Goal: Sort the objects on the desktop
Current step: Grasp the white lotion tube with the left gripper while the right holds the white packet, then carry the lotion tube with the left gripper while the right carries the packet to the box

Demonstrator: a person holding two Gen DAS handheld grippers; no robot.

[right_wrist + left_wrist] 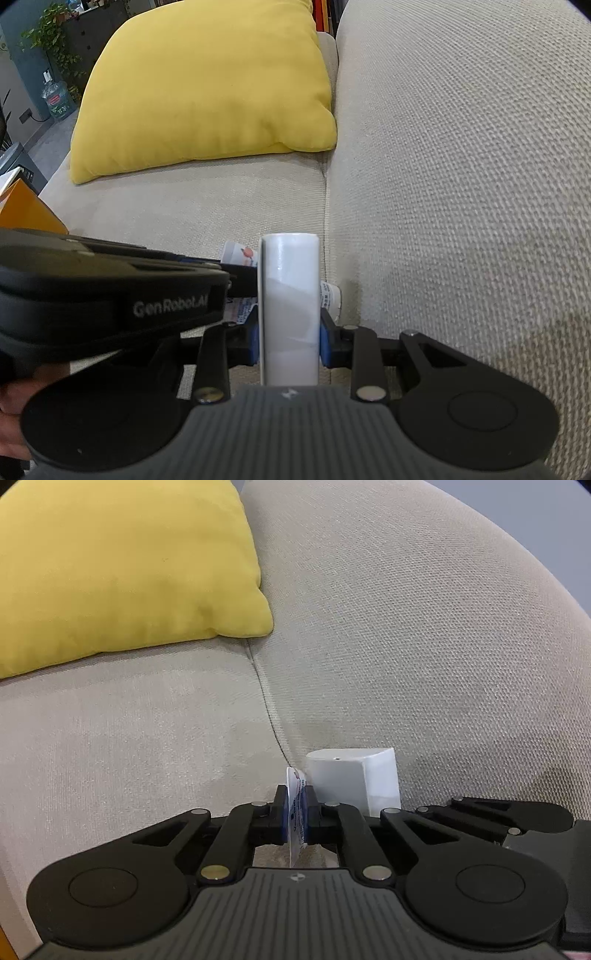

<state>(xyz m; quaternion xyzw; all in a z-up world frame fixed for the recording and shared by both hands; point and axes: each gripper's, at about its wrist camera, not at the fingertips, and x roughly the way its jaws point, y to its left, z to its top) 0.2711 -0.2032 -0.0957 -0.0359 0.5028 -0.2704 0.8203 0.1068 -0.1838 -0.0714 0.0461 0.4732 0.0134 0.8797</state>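
Sofa (pixel 424 635) cushions in beige weave fill both wrist views, a yellow pillow (pixel 122 572) propped at the far end of the seat. The left tool (pixel 296 812) is clamped tight on a thin white printed tube (pixel 296 805), seen edge-on between its pads. The right tool (pixel 289 332) grips a white box (pixel 290 295) upright between blue-padded fingers (pixel 327 339). The two tools sit just beside each other over the crease where seat meets backrest; from the right wrist, the tube shows on both sides of the box, passing behind it.
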